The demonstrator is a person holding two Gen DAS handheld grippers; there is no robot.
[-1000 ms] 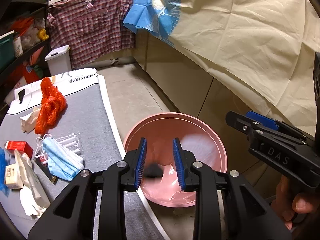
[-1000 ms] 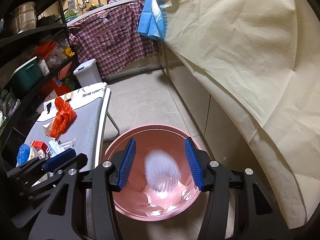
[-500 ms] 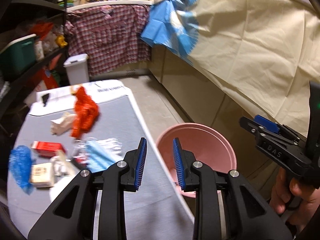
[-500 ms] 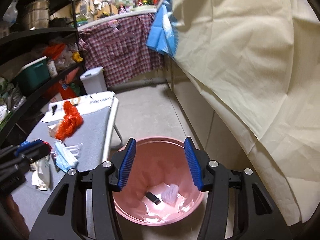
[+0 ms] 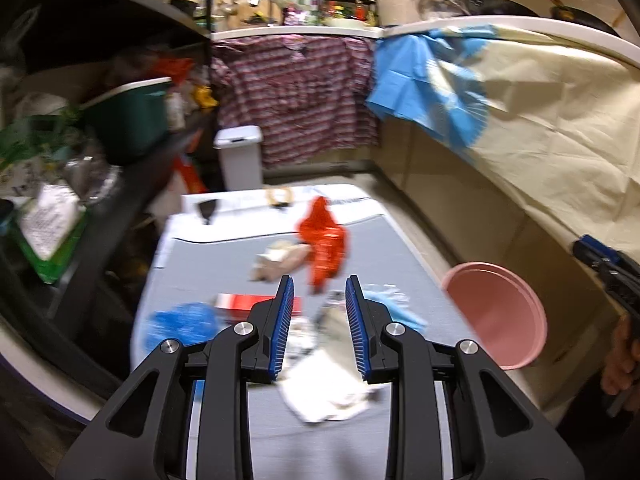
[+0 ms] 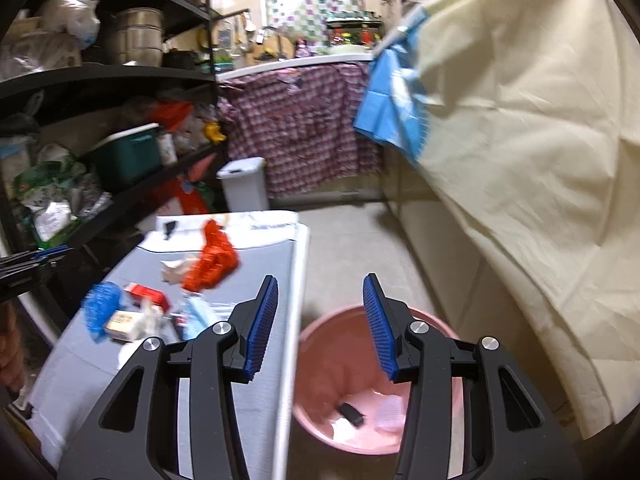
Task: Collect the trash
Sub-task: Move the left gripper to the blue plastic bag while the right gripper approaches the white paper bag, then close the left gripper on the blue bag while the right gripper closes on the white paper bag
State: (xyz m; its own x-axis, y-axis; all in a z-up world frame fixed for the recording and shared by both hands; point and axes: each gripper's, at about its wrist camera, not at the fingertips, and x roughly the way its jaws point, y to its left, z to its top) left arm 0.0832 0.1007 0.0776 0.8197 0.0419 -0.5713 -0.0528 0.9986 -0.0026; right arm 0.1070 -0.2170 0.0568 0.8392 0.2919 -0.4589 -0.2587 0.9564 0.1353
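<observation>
A pink basin stands on the floor right of the grey table; in the right wrist view it holds a small black item and white scraps. On the table lie an orange plastic bag, a red box, a blue bag, a blue face mask and white tissue. My left gripper is open and empty above the table's near trash. My right gripper is open and empty above the basin's left rim.
Black shelves full of clutter line the left side. A white bin stands behind the table below a plaid cloth. A cream sheet drapes the counter on the right. Bare floor lies between table and counter.
My left gripper has swung left from over the basin to over the table. A white piece fell from my right gripper into the basin, and that gripper rose and tilted left.
</observation>
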